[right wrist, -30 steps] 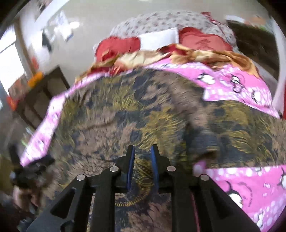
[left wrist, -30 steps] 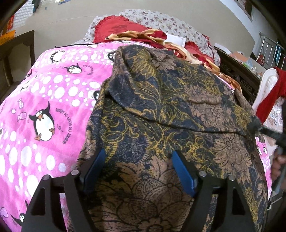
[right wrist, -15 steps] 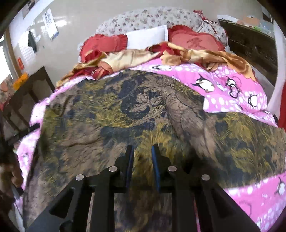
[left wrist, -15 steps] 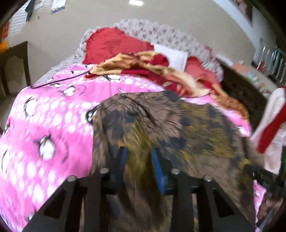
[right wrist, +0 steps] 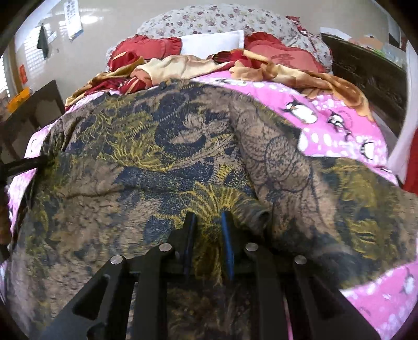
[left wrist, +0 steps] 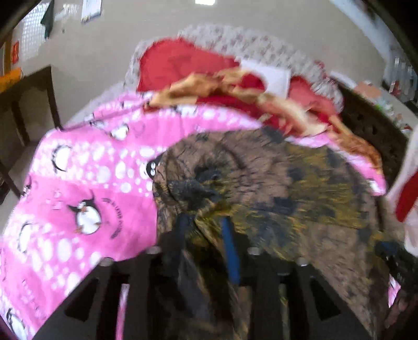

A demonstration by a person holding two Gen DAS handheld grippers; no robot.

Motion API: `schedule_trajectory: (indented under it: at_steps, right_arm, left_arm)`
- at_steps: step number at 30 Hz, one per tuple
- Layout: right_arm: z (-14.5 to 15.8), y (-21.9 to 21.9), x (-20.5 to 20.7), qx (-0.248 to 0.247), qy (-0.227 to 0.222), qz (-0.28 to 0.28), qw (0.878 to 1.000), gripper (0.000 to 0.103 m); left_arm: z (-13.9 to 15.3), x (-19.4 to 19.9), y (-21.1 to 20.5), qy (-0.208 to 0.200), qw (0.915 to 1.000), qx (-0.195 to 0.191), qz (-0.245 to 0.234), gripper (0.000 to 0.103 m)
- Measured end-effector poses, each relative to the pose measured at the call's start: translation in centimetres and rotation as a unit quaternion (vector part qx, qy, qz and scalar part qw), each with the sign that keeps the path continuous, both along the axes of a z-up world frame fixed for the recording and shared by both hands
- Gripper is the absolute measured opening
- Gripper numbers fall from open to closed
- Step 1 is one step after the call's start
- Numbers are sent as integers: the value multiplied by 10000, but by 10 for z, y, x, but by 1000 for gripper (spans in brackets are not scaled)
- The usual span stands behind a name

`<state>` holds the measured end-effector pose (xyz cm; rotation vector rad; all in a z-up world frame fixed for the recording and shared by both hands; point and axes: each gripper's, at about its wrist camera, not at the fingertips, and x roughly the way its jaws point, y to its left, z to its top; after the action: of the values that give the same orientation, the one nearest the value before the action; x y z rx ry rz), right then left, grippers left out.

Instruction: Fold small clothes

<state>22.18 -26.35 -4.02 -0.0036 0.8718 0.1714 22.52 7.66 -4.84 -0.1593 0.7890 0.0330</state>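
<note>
A brown, navy and yellow floral garment (left wrist: 300, 188) (right wrist: 156, 167) lies spread on a pink penguin blanket (left wrist: 78, 183) (right wrist: 339, 123). My left gripper (left wrist: 205, 222) is shut on a bunched fold at the garment's near edge and lifts it; this view is motion-blurred. My right gripper (right wrist: 207, 219) is shut on the garment's near hem, with a sleeve cuff (right wrist: 258, 217) just right of it. The right gripper shows at the lower right of the left wrist view (left wrist: 389, 251); the left one shows at the left edge of the right wrist view (right wrist: 23, 164).
Red pillows (right wrist: 146, 47), a floral pillow (right wrist: 222, 18) and a crumpled tan and red cloth (right wrist: 183, 68) lie at the bed's far end. Dark wooden furniture stands left (left wrist: 26, 99) and right (right wrist: 365, 70) of the bed. Red and white cloth hangs at the right (left wrist: 407, 183).
My left gripper closed on the garment's near edge and pulled it up and back, bunching the cloth. My right gripper stayed shut on the hem as the garment drew toward me.
</note>
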Motion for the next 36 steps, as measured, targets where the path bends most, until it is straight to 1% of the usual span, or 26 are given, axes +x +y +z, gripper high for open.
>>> schedule_trajectory:
  at_steps: [1,2,3,5,6,7,9,10,11,13,15,16,18,19,20,21,22,23,25,26,27,29,31,33,34,36]
  right_arm:
    - [11,8,-14,57,-190,93,9998,14]
    - [16,17,-22,41,-261,207,9994,14]
    - [17,24,-26,14,-269,276,9993,20]
    - [1,47,-31,-260,82,518,9983,33]
    - [-17,56,-28,-449,562,678,9951,34]
    - [-23,58,-28,-529,723,704,9935,34]
    - [-4,47,-34,-225,584,607,9962,35]
    - [10,36,-38,23,473,539,9974,35]
    - [31,16,-47,279,152,390,9987,35]
    - [61,-34,-62,407,-453,11,9981,35]
    - [66,-86,-67,383,-595,-463,9964,45]
    - [62,-123,-67,478,-547,-827,9939,45]
    - [37,-203,-68,1025,-231,-1759,9788,45]
    - [20,-240,-72,1358,-48,-2275,9642,45]
    - [1,-277,-79,1765,167,-2766,9445,45]
    - [-13,-296,-84,1995,330,-3055,9305,42]
    - [-24,-311,-89,2224,400,-3204,9200,40]
    - [-38,-322,-96,2702,335,-3175,9083,40]
    - [-51,-330,-101,3276,201,-3068,8934,39]
    - [-60,-332,-103,3601,93,-3058,8814,39]
    - [-65,-332,-102,3729,54,-3068,8757,39]
    - [-76,-336,-98,4134,-93,-3125,8552,38]
    - [-81,-341,-93,4305,-246,-3166,8449,34]
    - [-82,-346,-88,4393,-329,-3214,8382,25]
    - [-82,-345,-85,4391,-327,-3263,8365,22]
    - [-82,-347,-80,4338,-307,-3296,8380,7]
  left_arm:
    - [2,-11,-4,-55,10000,-26,-68,50]
    - [1,-16,-8,-38,9999,-43,-115,51]
    - [-6,-20,-13,40,9998,-37,-207,52]
    - [-32,-15,-25,509,9981,165,-289,53]
    - [-48,-11,-29,852,9954,372,-242,53]
    - [-46,-15,-31,732,9957,499,-264,54]
    - [-37,-24,-33,657,9957,601,-253,62]
    - [-32,-28,-32,625,9965,504,-252,66]
    - [-27,-35,-30,557,9973,398,-268,73]
    - [-20,-49,-28,428,9983,254,-302,85]
    - [-20,-71,-28,304,9986,87,-418,90]
    - [-23,-77,-31,295,9985,28,-466,90]
    - [-34,-86,-35,322,9980,-51,-548,91]
    - [-46,-89,-36,373,9978,-55,-546,91]
    - [-54,-90,-36,513,9975,-63,-488,90]
    - [-49,-87,-38,411,9981,-52,-462,91]
    - [-48,-89,-38,361,9984,-79,-430,94]
    - [-48,-90,-38,396,9983,-77,-414,95]
    - [-48,-87,-38,450,9979,-111,-448,97]
    - [-49,-88,-38,457,9978,-113,-463,98]
    - [-48,-86,-40,479,9977,-78,-473,98]
    - [-50,-85,-43,488,9977,-28,-474,99]
    - [-49,-83,-44,492,9977,0,-464,99]
    - [-52,-85,-43,487,9977,-14,-462,99]
    - [-54,-88,-41,483,9978,-27,-463,99]
    - [-54,-89,-39,474,9978,-64,-456,99]
